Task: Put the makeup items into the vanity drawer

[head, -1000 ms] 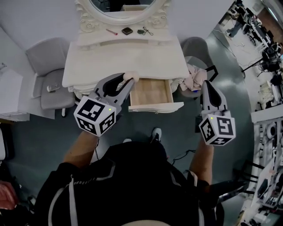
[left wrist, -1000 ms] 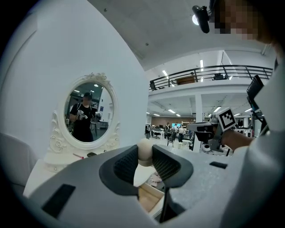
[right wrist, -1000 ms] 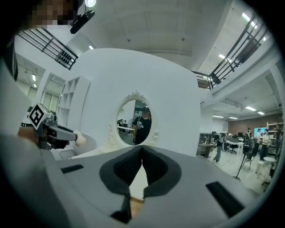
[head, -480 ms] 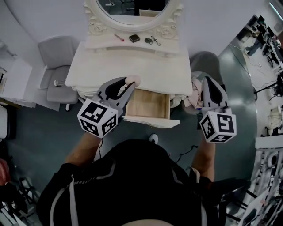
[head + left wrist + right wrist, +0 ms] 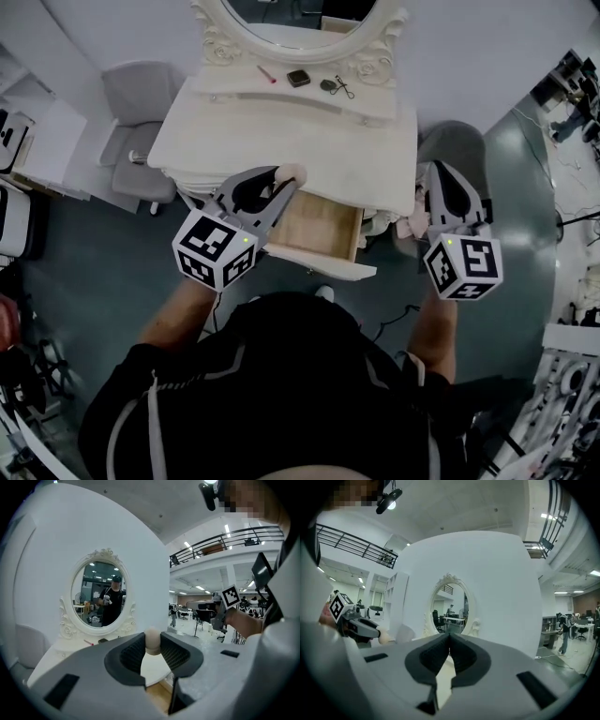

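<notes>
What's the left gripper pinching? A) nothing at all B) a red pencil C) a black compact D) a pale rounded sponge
D: in the left gripper view, the left gripper has its jaws pressed on a pale rounded sponge.

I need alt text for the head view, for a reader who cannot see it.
Seen from above, a person's left tool grips a beige makeup sponge near the left side of the open drawer of a white vanity. The right tool is shut and empty, to the drawer's right.
</notes>
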